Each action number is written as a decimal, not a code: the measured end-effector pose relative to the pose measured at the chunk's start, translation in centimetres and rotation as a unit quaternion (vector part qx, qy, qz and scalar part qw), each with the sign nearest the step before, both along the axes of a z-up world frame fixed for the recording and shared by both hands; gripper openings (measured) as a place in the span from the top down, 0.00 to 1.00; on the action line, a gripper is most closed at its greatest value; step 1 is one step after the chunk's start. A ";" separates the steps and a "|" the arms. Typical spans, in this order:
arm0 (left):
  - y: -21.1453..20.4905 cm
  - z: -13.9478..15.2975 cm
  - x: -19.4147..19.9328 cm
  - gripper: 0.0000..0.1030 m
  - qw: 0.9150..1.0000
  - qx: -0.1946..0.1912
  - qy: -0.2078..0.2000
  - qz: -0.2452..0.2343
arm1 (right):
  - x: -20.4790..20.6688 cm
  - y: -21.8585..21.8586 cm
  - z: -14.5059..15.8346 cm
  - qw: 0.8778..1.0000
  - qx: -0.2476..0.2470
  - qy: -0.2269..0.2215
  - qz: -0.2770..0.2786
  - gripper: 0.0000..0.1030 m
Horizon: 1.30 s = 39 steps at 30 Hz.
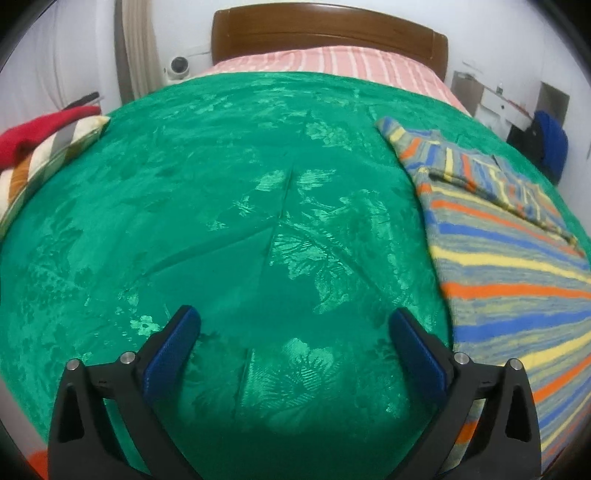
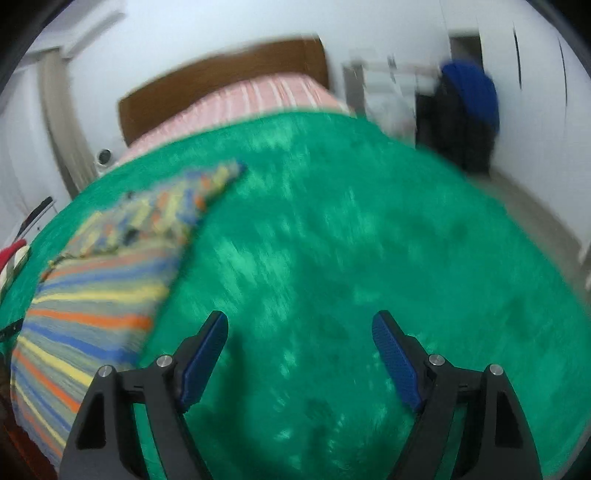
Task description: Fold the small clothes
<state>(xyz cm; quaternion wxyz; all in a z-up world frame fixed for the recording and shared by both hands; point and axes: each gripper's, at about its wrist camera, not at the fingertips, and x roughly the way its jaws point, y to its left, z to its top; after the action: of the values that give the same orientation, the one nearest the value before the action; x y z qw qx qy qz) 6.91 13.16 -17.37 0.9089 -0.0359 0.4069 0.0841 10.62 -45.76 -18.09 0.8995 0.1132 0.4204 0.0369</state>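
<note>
A bed with a brown wooden headboard (image 1: 328, 33) fills the room, spread with a green patterned bedspread (image 1: 221, 221) below a pink striped sheet (image 1: 332, 62). Left of the bedspread lie a red cloth (image 1: 40, 129) and a striped cushion (image 1: 48, 158); a small white camera (image 1: 179, 66) sits near the headboard's left end. The left gripper (image 1: 293, 328) hangs over bare bedspread, jaws spread wide with nothing between them. The striped knit sweater (image 1: 509, 258) lies flat just right of it, one sleeve folded across. In the blurred right wrist view the right gripper (image 2: 299, 332) is also agape and empty, right of the sweater. A blue garment (image 2: 472, 92) hangs beyond the bed.
</note>
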 end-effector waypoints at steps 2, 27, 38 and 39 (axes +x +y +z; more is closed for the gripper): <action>0.0 0.0 -0.1 0.00 1.000 0.001 -0.001 0.000 | 0.3 0.1 -0.6 1.000 -0.009 -0.006 0.007 0.13; 0.0 0.0 0.0 0.00 1.000 0.007 0.001 0.001 | -0.3 1.1 -1.1 0.999 -0.028 -0.014 0.017 0.06; 0.0 0.0 0.0 0.00 1.000 0.007 0.002 0.001 | -0.4 1.2 -1.1 0.999 -0.031 -0.015 0.017 0.06; 0.0 0.0 0.0 0.00 1.000 0.007 0.002 0.001 | -0.4 1.2 -1.1 0.999 -0.031 -0.015 0.017 0.06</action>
<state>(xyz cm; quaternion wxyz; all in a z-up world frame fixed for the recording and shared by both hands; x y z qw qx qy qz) 6.91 13.11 -17.36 0.9082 -0.0295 0.4082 0.0877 10.25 -44.59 -19.17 0.9078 0.0775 0.4101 0.0410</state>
